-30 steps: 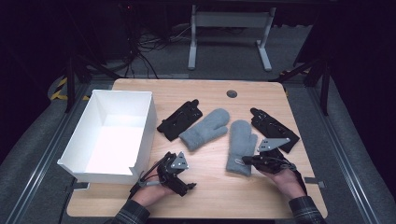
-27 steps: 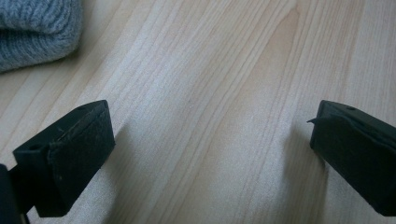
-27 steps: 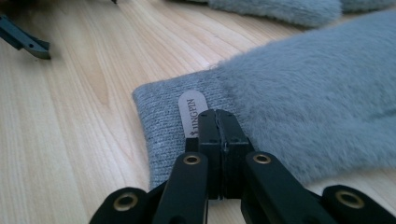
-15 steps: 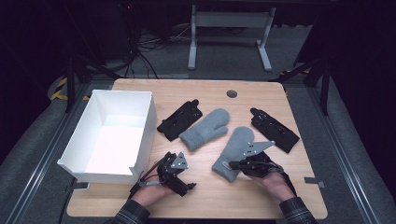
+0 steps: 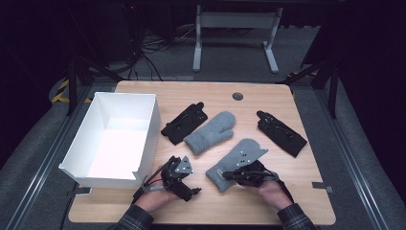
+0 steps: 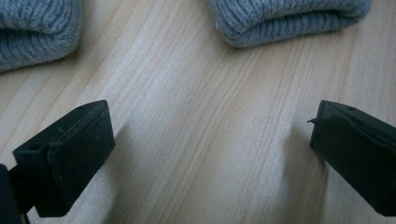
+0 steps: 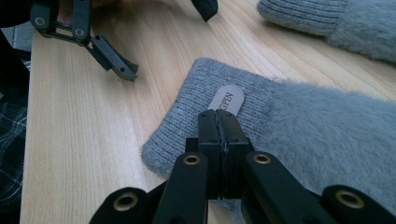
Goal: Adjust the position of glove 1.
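two grey mittens (image 5: 209, 133), two black gloves (image 5: 184, 123), one white box (image 5: 143, 114); right claw (image 7: 218, 122) pinches one mitten's cuff, left claw (image 6: 205, 140) wide.

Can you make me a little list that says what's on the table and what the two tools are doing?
Table: wooden table
Box: white box, open top, on the left side
Grey mittens: far mitten in the middle; near mitten closer to the person
Black gloves: one glove beside the box, another glove on the right
Left tool: jaws open over bare wood, holding nothing
Right tool: jaws shut on the near mitten's knitted cuff, beside its small label
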The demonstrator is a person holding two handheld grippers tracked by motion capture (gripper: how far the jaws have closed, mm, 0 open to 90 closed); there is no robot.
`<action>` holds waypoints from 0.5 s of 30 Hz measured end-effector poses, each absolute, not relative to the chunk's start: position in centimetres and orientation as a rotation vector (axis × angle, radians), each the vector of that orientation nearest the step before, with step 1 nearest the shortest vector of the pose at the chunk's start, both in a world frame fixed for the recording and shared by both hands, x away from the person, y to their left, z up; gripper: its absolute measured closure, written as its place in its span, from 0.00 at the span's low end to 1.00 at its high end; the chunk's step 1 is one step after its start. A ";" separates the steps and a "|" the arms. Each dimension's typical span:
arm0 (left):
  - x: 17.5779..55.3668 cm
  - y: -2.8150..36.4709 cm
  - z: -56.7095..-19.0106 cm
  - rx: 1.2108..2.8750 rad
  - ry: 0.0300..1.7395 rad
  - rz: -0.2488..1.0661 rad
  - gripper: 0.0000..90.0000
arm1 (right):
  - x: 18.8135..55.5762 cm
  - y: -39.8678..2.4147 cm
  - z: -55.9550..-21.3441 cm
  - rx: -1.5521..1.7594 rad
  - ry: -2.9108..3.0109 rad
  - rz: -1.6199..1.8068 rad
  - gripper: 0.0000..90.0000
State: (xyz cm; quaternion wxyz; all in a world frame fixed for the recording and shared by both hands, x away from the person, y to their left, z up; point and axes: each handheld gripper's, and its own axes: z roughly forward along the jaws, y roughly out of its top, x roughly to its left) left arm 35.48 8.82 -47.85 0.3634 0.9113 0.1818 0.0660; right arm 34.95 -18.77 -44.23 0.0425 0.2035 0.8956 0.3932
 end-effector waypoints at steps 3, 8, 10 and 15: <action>35.4 8.8 -47.8 2.351 0.478 0.167 0.00 | 34.9 -19.1 -43.9 0.620 2.721 1.221 0.96; 35.4 8.6 -46.9 2.378 0.525 0.170 0.20 | 34.7 -20.6 -43.6 0.691 2.661 1.216 0.76; 35.4 8.5 -46.6 2.395 0.537 0.177 0.24 | 34.7 -21.5 -43.5 0.728 2.629 1.205 0.66; 35.3 8.2 -45.2 2.349 0.555 0.166 0.58 | 34.4 -24.4 -43.4 0.854 2.542 1.181 0.47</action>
